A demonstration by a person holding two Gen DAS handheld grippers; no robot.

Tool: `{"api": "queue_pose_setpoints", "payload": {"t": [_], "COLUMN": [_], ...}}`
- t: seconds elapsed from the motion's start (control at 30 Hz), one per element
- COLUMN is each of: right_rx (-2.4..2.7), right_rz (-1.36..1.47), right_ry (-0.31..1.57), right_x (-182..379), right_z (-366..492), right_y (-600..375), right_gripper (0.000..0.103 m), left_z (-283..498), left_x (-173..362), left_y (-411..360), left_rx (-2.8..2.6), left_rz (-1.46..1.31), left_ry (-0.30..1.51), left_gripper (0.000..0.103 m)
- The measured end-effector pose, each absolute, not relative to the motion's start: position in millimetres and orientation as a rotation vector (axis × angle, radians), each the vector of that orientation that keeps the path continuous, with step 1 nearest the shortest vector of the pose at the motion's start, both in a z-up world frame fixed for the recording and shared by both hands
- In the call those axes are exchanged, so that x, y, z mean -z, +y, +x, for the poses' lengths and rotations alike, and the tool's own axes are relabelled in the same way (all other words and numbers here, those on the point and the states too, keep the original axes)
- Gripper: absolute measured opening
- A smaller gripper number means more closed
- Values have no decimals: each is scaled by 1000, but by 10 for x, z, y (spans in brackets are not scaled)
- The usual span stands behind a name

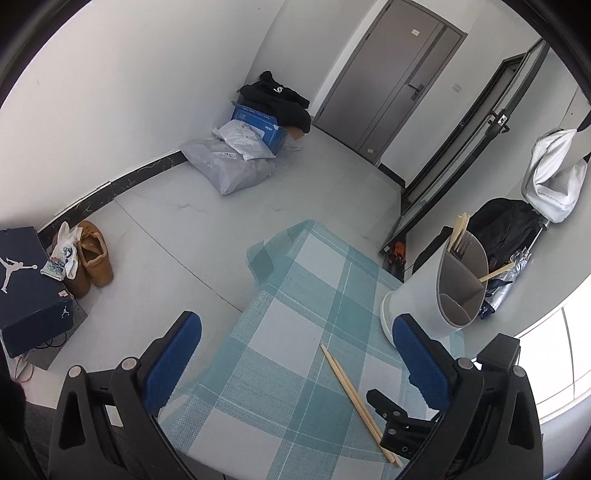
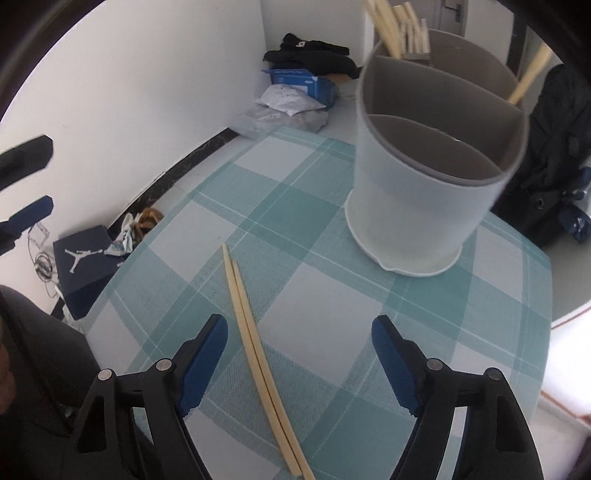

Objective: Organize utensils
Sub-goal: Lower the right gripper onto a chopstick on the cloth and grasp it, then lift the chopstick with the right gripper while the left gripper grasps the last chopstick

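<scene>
A pair of wooden chopsticks (image 2: 255,343) lies side by side on the teal checked tablecloth (image 2: 317,317), between my right gripper's open fingers. My right gripper (image 2: 299,332) is open and empty just above them. A white utensil holder (image 2: 417,206) with grey dividers stands at the far right; several chopsticks (image 2: 388,26) stand in its back compartments, the near compartment looks empty. In the left wrist view my left gripper (image 1: 295,328) is open and empty over the table's left edge, with the chopsticks (image 1: 354,398) to its right and the holder (image 1: 432,295) beyond.
The table is small; its left edge drops to a tiled floor with a dark shoebox (image 1: 26,280), brown shoes (image 1: 92,254) and parcels (image 1: 232,162) by the wall. A black bag (image 2: 554,155) sits behind the holder. The right gripper's tip (image 1: 391,421) shows at the left view's bottom.
</scene>
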State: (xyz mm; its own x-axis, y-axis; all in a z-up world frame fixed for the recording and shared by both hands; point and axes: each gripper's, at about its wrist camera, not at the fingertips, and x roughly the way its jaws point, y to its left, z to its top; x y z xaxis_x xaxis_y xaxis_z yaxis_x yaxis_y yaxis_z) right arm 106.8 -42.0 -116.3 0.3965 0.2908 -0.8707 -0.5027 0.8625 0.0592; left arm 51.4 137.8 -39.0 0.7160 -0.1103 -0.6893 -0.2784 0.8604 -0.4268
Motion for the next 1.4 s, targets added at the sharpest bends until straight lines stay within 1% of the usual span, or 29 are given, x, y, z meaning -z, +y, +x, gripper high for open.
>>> {"api": "queue_pose_setpoints", "payload": {"t": [0.07,0.1,0.13,0.2,0.23,0.3,0.33,0.4,0.57,0.67,0.73,0.8,0.87,1.23,1.33,1.4], "right_rx": [-515,-511,-507,-508,-520,-534,-539,-558,-609,-630,-661,-699,-727,-645,-650,-658], "right_rz": [-265,-275,-282,-285,-278,-280,-295,-331,-446,-495,-481,-444,-434,-390,-414,-447], "right_ry": [1038,1038,1047,1075,1080,1075,1073,1073,1096,1066,1086,1122,1140,1251,1233,1209], "right_x": [1235,1264,1311,1380,1396,1373,1359,1337,1358,1343,1344,1359,1384,1357,1350,1347], "right_z": [1102,1114,1133,1161,1163,1155,1144,1118,1043,1004,1024,1069,1114,990,984,992], "right_y": [-322,-300,-280,-266,-269,-272,-263,-234,-63,8,35,56,69,-464,-446,-367], "right_gripper": [75,70,68,57,53,49,49,41,40,39,29,12,5,5,5,9], "left_z": [530,533,539,553,560,565,565,568,564,563,567,569,572,580,581,581], "left_x": [390,392,394,412,425,450,457,454,435,454,476,478,476,487,487,494], "left_y": [1415,1422,1436,1479,1498,1532,1544,1570,1601,1622,1645,1661,1666,1621,1601,1577], "left_rx": [-110,-117,-121,-118,-116,-115,-116,-116,-125,-137,-140,-144,-147,-133,-141,-150], "left_rz": [-537,-535,-535,-546,-559,-584,-594,-607,-615,-618,-632,-644,-649,-646,-633,-616], "left_ry": [782,783,783,790,796,805,808,810,803,808,815,816,815,833,833,836], "left_gripper": [102,102,102,102,102,102,102,102,102,102,102,102,102,102,102,102]}}
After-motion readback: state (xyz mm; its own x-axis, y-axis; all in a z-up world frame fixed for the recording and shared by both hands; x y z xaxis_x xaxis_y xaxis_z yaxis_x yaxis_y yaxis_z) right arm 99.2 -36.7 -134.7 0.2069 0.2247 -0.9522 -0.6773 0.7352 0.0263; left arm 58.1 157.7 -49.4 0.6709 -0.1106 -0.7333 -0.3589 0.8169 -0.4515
